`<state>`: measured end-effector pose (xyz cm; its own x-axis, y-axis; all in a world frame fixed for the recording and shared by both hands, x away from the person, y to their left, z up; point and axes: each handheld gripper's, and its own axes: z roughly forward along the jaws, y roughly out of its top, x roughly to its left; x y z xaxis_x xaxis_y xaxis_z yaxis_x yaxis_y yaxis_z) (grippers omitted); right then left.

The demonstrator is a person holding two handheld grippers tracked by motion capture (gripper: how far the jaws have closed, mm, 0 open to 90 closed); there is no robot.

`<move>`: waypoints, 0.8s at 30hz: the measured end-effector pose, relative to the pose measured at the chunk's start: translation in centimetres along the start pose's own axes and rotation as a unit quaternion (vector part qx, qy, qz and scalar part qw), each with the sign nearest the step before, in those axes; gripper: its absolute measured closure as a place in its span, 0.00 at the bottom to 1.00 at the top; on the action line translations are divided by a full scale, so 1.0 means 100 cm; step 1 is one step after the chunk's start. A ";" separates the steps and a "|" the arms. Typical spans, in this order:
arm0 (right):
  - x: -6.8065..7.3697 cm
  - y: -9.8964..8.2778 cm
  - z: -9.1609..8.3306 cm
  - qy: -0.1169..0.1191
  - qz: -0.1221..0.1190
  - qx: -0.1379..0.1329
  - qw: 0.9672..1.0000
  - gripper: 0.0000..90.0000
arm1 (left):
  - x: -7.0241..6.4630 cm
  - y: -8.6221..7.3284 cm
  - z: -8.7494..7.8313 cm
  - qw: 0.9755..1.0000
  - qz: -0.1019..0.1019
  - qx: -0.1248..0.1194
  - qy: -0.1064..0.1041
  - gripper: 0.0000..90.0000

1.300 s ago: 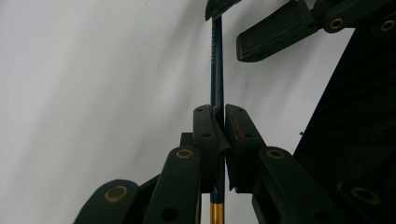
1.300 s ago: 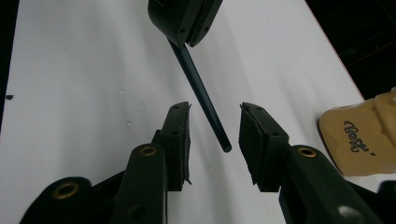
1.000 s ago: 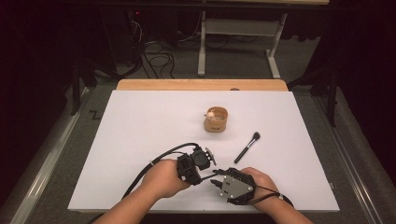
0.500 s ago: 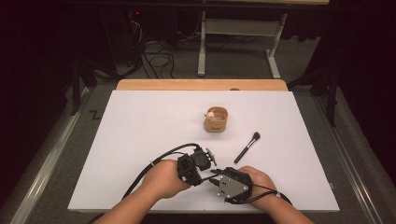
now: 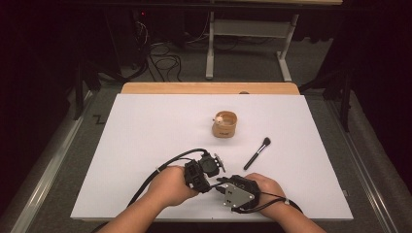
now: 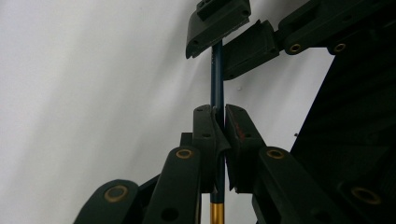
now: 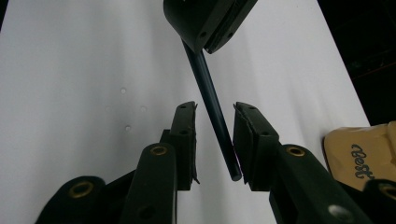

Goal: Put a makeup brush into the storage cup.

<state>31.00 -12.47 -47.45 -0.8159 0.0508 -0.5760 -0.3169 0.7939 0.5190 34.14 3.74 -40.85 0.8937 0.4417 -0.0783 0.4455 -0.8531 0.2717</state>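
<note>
A thin dark blue stick (image 6: 217, 79) with a gold band near its lower end is clamped between my left gripper's (image 6: 218, 121) pads. In the high view my left gripper (image 5: 210, 180) and right gripper (image 5: 221, 183) meet tip to tip near the front edge of the white board. The stick's free end (image 7: 212, 107) reaches between my right gripper's (image 7: 215, 121) jaws. It lies close to the right pad (image 7: 245, 135), and a clear gap separates it from the left pad. Seen from the left gripper view, the right gripper (image 6: 229, 46) brackets the stick's far end.
A white board (image 5: 145, 136) covers the table. A small wooden cup (image 5: 224, 124) with something pale inside stands mid-board. A black makeup brush (image 5: 256, 153) lies right of my hands. A tan object with dark lettering (image 7: 359, 154) sits at the right gripper view's lower right.
</note>
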 end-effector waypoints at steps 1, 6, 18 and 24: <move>0.001 0.000 0.000 0.003 0.007 -0.001 1.000 0.79 | 0.000 0.000 0.000 1.000 0.000 0.000 0.000 0.93; 0.001 0.001 0.000 0.003 0.003 -0.004 1.000 0.81 | 0.000 0.000 0.000 1.000 0.002 -0.001 -0.001 0.93; 0.000 0.001 0.000 -0.002 -0.014 -0.003 1.000 0.85 | 0.000 0.000 -0.001 1.000 0.002 -0.004 -0.002 0.93; -0.001 0.000 -0.001 -0.001 -0.015 -0.001 1.000 0.89 | 0.001 0.000 -0.002 1.000 0.006 -0.007 -0.001 0.93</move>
<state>31.01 -12.48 -47.33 -0.8048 0.0285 -0.5928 -0.3422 0.7939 0.5027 34.19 3.85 -40.64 0.8987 0.4317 -0.0773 0.4348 -0.8541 0.2852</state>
